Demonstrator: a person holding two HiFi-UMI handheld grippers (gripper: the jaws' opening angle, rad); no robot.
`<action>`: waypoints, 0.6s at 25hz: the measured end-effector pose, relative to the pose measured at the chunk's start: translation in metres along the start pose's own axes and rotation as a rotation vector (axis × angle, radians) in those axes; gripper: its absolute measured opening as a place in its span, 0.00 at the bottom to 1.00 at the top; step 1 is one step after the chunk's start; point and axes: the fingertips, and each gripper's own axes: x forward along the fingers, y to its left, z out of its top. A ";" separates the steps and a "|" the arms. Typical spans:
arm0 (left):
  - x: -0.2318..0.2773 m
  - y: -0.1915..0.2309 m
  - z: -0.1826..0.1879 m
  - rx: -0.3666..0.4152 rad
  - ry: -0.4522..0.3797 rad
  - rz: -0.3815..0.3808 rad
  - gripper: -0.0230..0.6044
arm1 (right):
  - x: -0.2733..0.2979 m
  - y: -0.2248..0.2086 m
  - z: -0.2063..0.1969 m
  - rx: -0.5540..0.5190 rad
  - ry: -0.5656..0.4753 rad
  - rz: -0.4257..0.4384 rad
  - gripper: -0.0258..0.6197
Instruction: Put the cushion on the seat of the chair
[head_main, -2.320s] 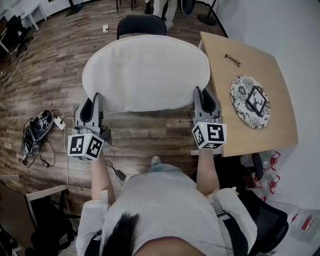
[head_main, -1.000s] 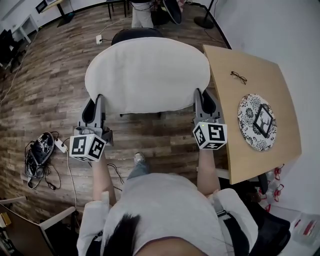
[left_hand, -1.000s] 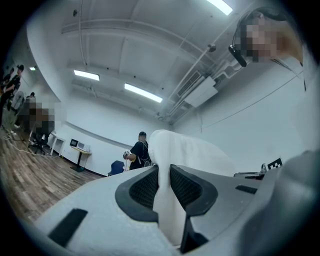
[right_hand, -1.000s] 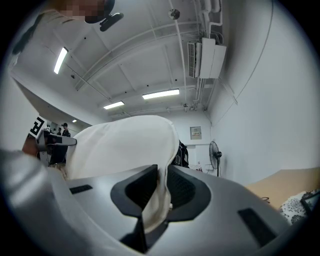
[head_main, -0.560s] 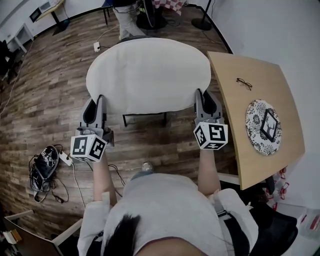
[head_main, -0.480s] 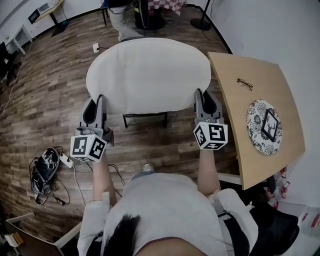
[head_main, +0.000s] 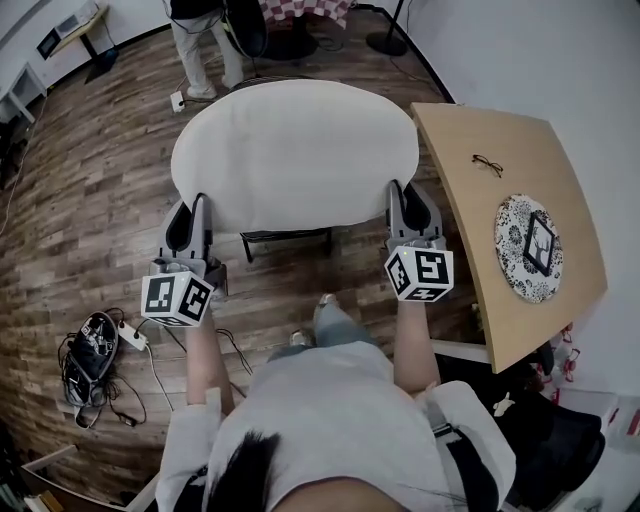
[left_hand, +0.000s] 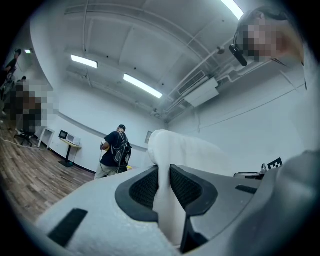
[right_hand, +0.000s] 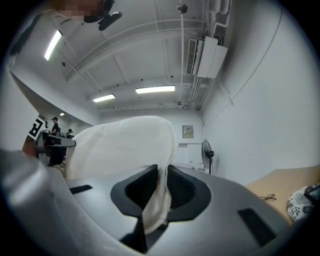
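A large white oval cushion hangs level in front of me, held by its two ends. My left gripper is shut on its left edge and my right gripper is shut on its right edge. In the left gripper view the white cushion edge is pinched between the dark pads of the left gripper. The right gripper view shows the cushion squeezed the same way in the right gripper. The cushion hides most of the chair; only a dark bar of the chair shows under its near edge.
A wooden table stands close on the right with glasses and a patterned plate on it. Cables and a power strip lie on the floor at the left. A person and a fan stand beyond.
I have carried the cushion forward: the dark chair back seen beyond it earlier is now hidden beneath it. Floor, cables and table slid toward me. Both grips are unchanged.
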 end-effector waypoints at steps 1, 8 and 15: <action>0.003 0.001 -0.002 -0.003 0.003 -0.001 0.14 | 0.002 0.000 -0.001 -0.001 0.004 -0.002 0.11; 0.029 0.014 -0.014 -0.004 0.021 0.009 0.14 | 0.035 -0.010 -0.014 0.011 0.023 0.007 0.11; 0.068 0.042 -0.020 0.004 0.031 0.051 0.14 | 0.094 -0.013 -0.026 0.019 0.035 0.052 0.11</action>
